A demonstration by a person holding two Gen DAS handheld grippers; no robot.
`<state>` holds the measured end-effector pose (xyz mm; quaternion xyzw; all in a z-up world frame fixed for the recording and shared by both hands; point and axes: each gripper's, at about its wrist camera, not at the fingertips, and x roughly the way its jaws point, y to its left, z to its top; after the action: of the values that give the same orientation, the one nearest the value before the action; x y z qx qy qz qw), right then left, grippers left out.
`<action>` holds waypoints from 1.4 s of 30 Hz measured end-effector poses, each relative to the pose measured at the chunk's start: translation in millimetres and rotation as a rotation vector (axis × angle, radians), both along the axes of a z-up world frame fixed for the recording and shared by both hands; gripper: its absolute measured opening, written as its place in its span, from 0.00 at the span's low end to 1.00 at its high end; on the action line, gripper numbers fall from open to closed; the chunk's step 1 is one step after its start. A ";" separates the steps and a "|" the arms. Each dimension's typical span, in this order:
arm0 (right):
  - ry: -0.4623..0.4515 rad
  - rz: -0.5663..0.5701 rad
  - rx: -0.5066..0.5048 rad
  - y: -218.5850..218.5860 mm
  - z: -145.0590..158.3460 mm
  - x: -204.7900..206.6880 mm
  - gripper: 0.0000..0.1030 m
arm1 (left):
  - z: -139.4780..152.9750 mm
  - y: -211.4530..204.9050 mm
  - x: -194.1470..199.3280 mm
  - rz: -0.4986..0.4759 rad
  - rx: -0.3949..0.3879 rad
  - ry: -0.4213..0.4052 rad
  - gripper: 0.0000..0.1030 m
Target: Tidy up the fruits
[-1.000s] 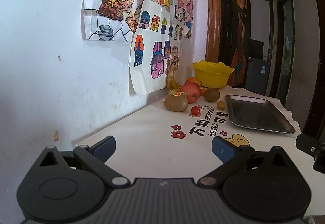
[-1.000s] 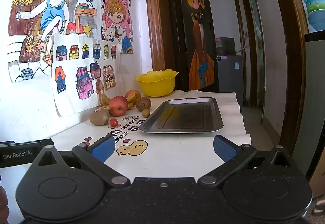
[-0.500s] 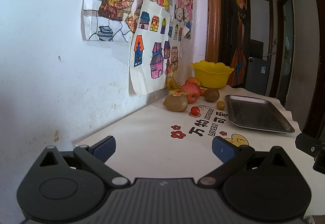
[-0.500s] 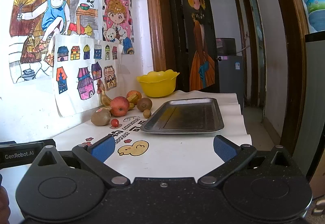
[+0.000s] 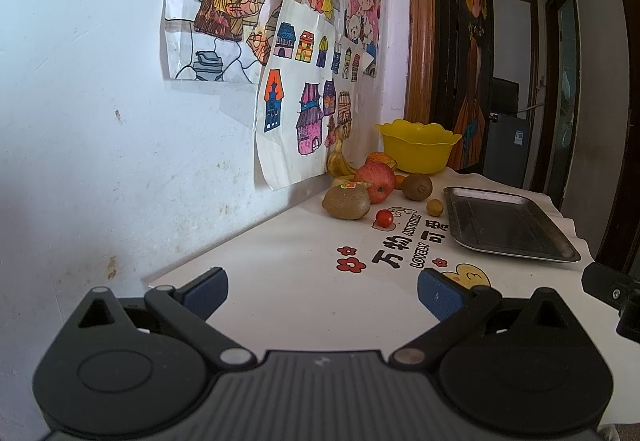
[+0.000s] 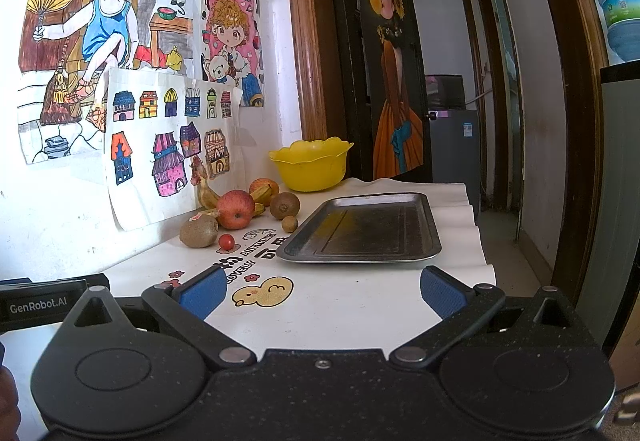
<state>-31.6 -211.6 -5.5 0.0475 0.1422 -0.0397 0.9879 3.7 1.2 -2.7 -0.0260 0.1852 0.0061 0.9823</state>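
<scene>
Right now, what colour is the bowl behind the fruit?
Yellow bowl, clearest in the right wrist view.

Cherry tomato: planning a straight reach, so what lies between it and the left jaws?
Only printed tablecloth before the tomato; left wrist view.

Dull metal tray — glossy yellow plastic bowl (smooth)

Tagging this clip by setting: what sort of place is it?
Most likely a family home: children's drawings taped to the wall, fruit such as an apple by a yellow bowl on a cloth-covered table.
</scene>
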 end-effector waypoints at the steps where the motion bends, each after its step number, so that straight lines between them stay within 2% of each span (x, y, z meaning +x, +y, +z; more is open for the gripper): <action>1: 0.000 0.000 0.000 0.0 -0.1 -0.1 0.99 | 0.0 0.0 0.0 0.000 0.000 0.000 1.00; 23: 0.001 0.000 0.000 -0.5 0.7 -1.4 0.99 | 0.1 0.0 0.0 0.000 0.001 0.001 1.00; 30: -0.010 -0.010 -0.002 0.6 7.5 -7.4 0.99 | 8.7 -0.8 -3.7 -0.026 0.002 0.004 1.00; 37: -0.049 0.005 -0.025 4.4 31.8 -29.0 0.99 | 36.6 -3.4 -18.4 -0.072 0.014 -0.057 1.00; 42: -0.028 0.120 -0.006 -0.7 70.5 -31.5 0.99 | 77.4 -4.4 -17.9 -0.135 0.038 -0.094 1.00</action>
<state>-63.0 -212.3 65.0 0.0367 0.1309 0.0202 0.9905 -14.2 -3.1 74.6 0.0049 0.1401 -0.0579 0.9884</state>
